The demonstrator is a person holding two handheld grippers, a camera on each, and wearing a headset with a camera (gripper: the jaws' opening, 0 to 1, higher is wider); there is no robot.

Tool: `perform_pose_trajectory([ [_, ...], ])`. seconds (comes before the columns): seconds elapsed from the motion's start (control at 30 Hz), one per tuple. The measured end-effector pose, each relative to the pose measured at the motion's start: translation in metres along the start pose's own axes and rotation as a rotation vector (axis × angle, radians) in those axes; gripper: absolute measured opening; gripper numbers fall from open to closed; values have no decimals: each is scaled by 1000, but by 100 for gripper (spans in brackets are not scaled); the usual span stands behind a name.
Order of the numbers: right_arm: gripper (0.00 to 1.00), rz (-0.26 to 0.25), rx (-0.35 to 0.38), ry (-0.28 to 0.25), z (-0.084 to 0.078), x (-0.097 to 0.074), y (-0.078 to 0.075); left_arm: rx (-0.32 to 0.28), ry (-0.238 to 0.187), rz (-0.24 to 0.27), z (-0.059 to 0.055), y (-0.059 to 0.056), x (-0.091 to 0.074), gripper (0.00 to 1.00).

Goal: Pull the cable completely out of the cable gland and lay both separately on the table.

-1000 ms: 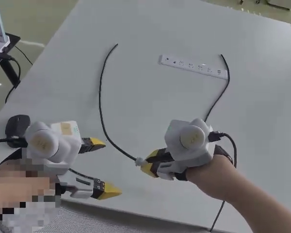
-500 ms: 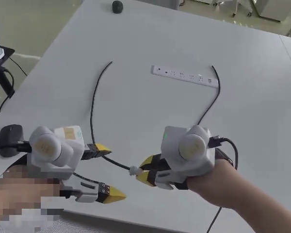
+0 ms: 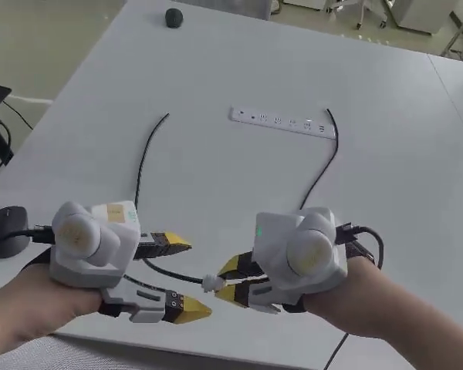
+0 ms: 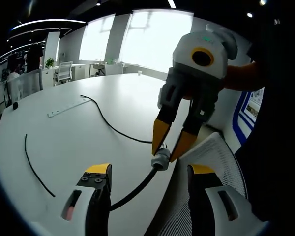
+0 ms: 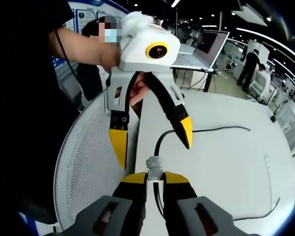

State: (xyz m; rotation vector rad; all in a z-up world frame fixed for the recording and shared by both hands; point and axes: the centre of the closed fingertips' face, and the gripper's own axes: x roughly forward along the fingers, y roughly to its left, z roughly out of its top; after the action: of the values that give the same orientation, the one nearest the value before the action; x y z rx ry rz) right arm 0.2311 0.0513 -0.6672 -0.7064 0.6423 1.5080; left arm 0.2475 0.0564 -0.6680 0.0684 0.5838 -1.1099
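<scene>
1. The gland, a small pale plastic fitting, sat on one end of the cable, close to the near edge of the table. Whether it touched the table could not be told.
2. From the gland the black cable passed between the left jaws. It then curved over the table toward the far left corner, where its free end lay loose.
3. The right gripper had its jaws closed on the gland, pinching it across the body.
4. The left gripper faced it with jaws spread wide. One jaw stood on each side of the cable just beside the gland, and neither looked to be touching it.
5. The gland looked hard, light and rigid, so a firm pinch on its body should hold. Being small and round, it might twist or pop free if the pinch sat off-centre.
6. The cable looked thin, limp and light, with a smooth jacket. The best hold seemed to be close behind the gland, so the pull would run straight along the bore and not bend the cable.
7. The seal inside would likely drag on the jacket, and the jaws could slide along it unless they closed squarely.
8. A power strip with its own cord lay toward the far edge, well apart from the work.
</scene>
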Motion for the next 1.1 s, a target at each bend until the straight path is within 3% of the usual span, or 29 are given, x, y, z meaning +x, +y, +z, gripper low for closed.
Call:
perform_pose_trajectory([
  [0.33,6,2,-50,33,-5,-1,7,5,-11,-21,0,-8,5,52],
  [0.57,6,6,-53,26,-4,-3,6,56,-8,-75,4,-18,5,23],
  [0.73,6,9,-74,23,-4,-3,6,62,-12,-103,5,-23,6,17],
  [1.1,6,16,-123,24,-6,-2,8,62,6,-123,3,-24,9,16],
])
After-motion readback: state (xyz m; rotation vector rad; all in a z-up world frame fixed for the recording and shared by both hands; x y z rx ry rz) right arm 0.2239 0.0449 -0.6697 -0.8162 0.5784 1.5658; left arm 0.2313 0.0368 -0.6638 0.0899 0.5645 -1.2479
